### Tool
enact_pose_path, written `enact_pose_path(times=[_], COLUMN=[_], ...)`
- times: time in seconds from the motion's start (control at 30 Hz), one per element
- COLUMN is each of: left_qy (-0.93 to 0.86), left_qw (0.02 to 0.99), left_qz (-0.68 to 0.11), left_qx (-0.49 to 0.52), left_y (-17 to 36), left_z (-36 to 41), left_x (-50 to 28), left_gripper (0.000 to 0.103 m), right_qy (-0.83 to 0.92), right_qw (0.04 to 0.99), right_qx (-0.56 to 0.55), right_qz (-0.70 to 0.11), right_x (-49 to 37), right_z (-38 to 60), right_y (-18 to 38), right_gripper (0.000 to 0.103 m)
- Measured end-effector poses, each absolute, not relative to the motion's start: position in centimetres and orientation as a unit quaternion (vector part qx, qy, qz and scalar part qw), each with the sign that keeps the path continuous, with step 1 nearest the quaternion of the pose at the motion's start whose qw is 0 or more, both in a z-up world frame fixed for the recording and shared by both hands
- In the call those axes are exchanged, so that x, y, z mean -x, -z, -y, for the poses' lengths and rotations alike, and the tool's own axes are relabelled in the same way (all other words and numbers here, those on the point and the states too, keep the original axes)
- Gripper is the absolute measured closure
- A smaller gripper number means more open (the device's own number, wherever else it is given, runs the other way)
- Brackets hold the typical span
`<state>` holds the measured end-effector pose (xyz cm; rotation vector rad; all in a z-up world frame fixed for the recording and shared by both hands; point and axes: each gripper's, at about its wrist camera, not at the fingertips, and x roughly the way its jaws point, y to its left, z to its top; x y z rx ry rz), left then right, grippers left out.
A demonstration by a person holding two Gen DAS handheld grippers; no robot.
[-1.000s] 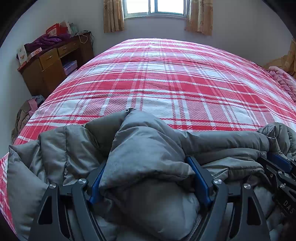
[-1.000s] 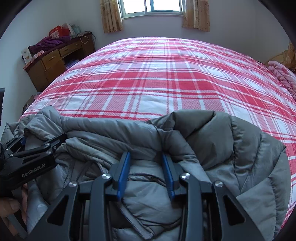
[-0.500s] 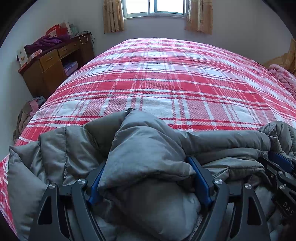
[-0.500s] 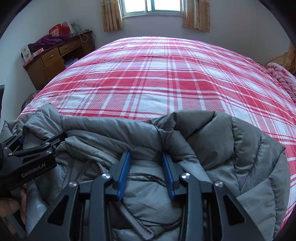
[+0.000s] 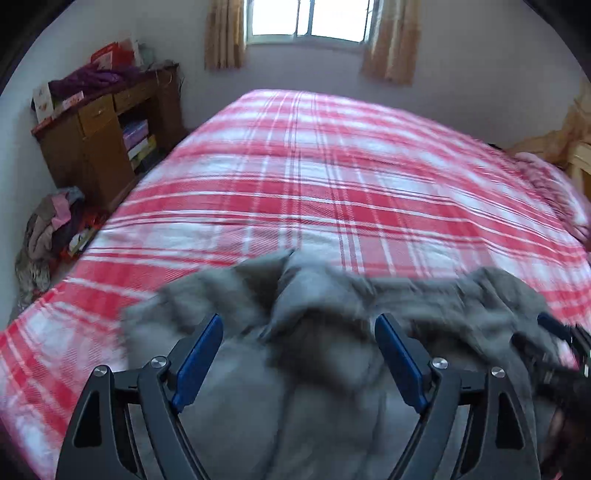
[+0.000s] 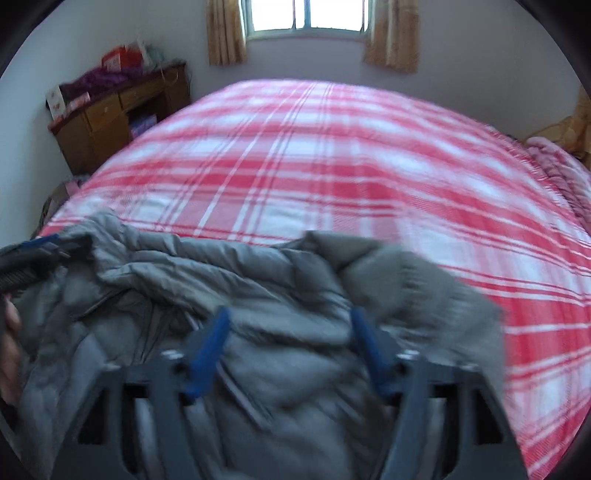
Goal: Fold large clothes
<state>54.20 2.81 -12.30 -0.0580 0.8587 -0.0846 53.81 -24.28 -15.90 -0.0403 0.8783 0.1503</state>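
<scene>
- Compared with a second ago, the left hand-held gripper (image 5: 297, 354) no longer has a bulge of the grey jacket (image 5: 314, 369) pressed between its blue pads; its jaws stand wide apart, clear of the fabric and still opening.
- The right hand-held gripper (image 6: 290, 343) pinched a narrow fold before; its jaws are now opening too, with the jacket lying below and between them and the pads off it.
- Both cameras see more of the room than before, and the desk (image 5: 107, 136) shows further down its front.
- One jacket lies bunched at the near edge of the bed (image 5: 332, 184), padded and quilted, with soft, puffy ridges and a matte grey shell; motion blur smears its folds.
- The bed cover is a woven red-and-white check, flat and smooth.
- One wooden desk stands by the left wall, its top piled with boxes and purple cloth.
- One window (image 5: 310, 18) has two tan curtains (image 5: 225, 33).
- One heap of clothes (image 5: 51, 229) lies on the floor beside the desk.
- A pink quilt (image 6: 557, 173) is rumpled at the far right edge of the bed.
</scene>
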Motion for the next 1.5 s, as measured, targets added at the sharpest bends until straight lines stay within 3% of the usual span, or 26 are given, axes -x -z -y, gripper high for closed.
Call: enact_pose_path(times=[0.13,0.4,0.63,1.03,1.07,1.1,1.17,1.23,1.3,1.5], left_qy=[0.041,0.036,0.03,0.034,0.04,0.049,0.08,0.095,0.094,0.142], left_qw=[0.91,0.893,0.894,0.884,0.884,0.884,0.881,0.883,0.892,0.914], left_qz=[-0.412,-0.449,-0.447,-0.463,-0.463,-0.462,-0.463,-0.457,-0.442,-0.377], left_qx=[-0.004,0.002,0.02,0.051,0.056,0.057,0.05,0.034,0.012,0.05], left_y=[12.1,17.1,18.8,21.7,21.7,21.6,21.3,20.7,19.9,13.3], left_z=[-5.8,-10.8,-12.5,-12.3,-12.4,-12.4,-11.9,-11.2,-10.7,-12.1], left_x=[-45.3,-27.8,-20.5,-16.8,-16.5,-16.2,-15.6,-14.8,-13.8,-10.0], left_gripper=[0.018,0.018,0.018,0.018,0.026,0.035,0.081,0.094,0.097,0.099], right_qy=[-0.073,-0.056,-0.034,-0.049,-0.051,-0.053,-0.073,-0.093,-0.103,-0.14], right_qw=[0.9,0.886,0.882,0.883,0.883,0.884,0.881,0.878,0.877,0.893], right_qx=[-0.008,-0.058,-0.082,-0.095,-0.096,-0.098,-0.104,-0.122,-0.137,-0.17], right_qz=[-0.429,-0.457,-0.462,-0.457,-0.456,-0.454,-0.457,-0.453,-0.448,-0.393], right_x=[-47.4,-31.0,-21.8,-14.2,-14.0,-13.5,-13.0,-12.5,-12.1,-10.1], right_z=[28.5,34.9,36.5,35.2,35.1,35.1,34.9,35.0,35.2,36.0], right_y=[14.4,16.2,17.0,19.1,19.2,19.3,19.4,19.5,19.3,14.9], right_gripper=[0.023,0.022,0.022,0.023,0.031,0.048,0.071,0.081,0.087,0.09])
